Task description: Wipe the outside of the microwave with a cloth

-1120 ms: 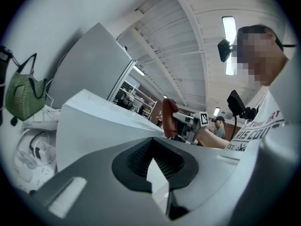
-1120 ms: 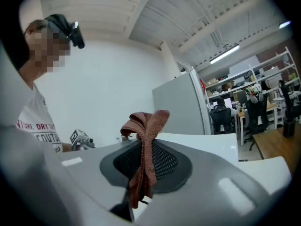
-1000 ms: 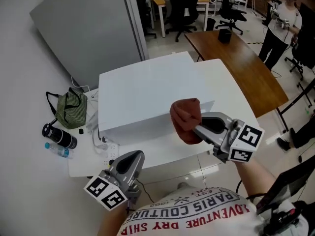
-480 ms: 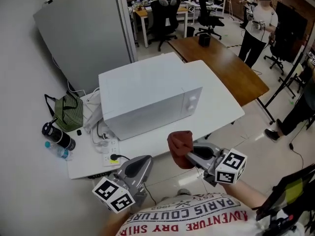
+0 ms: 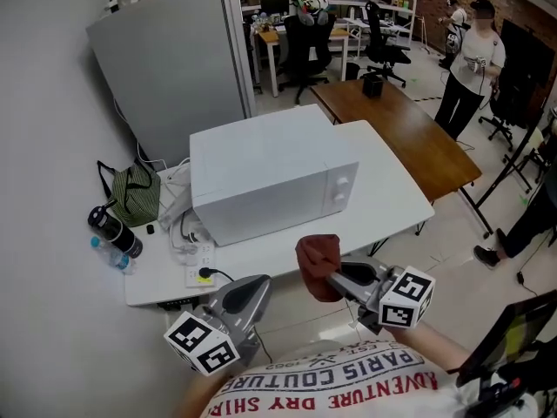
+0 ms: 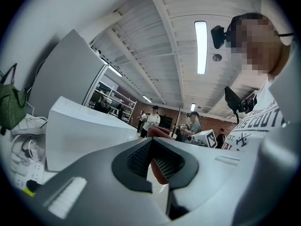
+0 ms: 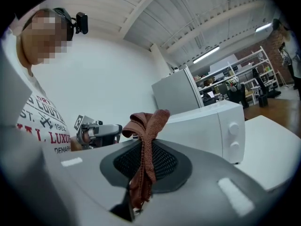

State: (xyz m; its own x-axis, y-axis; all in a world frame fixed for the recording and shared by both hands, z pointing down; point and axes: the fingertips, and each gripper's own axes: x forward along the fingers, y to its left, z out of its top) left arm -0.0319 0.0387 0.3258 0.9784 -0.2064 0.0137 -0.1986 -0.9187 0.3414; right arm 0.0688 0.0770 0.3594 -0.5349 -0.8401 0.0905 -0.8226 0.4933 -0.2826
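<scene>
While the white microwave [image 5: 270,177] stood on its table [image 5: 392,190], the right gripper [image 5: 333,279] hung in front of it, clear of the door, jaws clamped on a bunched reddish-brown cloth [image 5: 318,258]. The left gripper [image 5: 259,284], also in front of the microwave, was closed on nothing. Left of the microwave slumped a green striped bag [image 5: 135,194], its contents unseen.

The lower end of the cloth [image 7: 149,124] is hidden between the closed jaws of the right gripper [image 7: 145,149]. Things on the far desk [image 5: 266,35] are too small to be told; the shirt [image 5: 348,381] is cropped below.
</scene>
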